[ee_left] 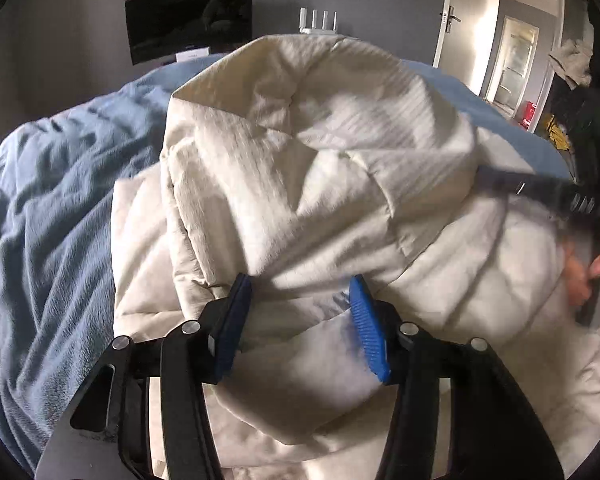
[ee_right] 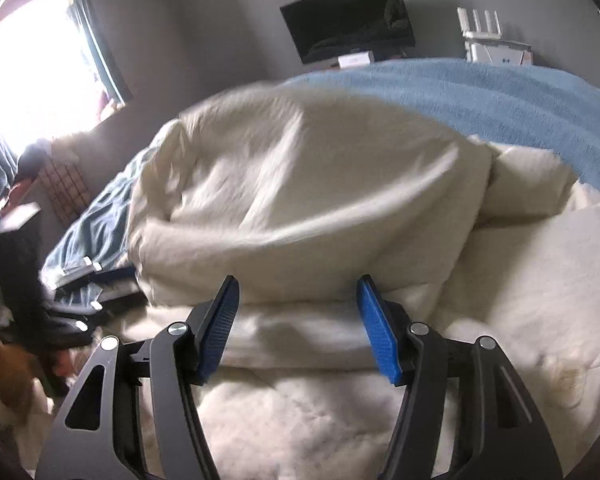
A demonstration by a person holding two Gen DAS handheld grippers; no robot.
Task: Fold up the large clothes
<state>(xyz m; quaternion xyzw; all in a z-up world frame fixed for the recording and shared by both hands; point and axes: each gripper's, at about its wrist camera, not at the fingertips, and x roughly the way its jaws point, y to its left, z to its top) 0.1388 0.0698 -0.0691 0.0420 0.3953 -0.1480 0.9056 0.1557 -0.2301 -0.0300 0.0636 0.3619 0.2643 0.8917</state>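
A bulky cream padded coat (ee_left: 300, 152) lies heaped on a blue blanket (ee_left: 60, 208). My left gripper (ee_left: 298, 280) has its blue pads on either side of a thick fold at the coat's near edge, and the cloth fills the gap between them. At the right edge of this view, a black finger of my right gripper (ee_left: 540, 190) reaches over the coat, with a person's hand (ee_left: 598, 276) behind it. In the right wrist view, my right gripper (ee_right: 296, 280) grips a padded fold, and a big raised flap of the coat (ee_right: 300, 184) stands blurred just ahead.
The blue blanket (ee_right: 480, 92) covers the bed around the coat. A dark screen (ee_left: 188, 20) hangs on the grey wall beyond, a door (ee_left: 456, 20) stands open at the right, and a bright window (ee_right: 32, 80) is on the left. Clutter lies beside the bed.
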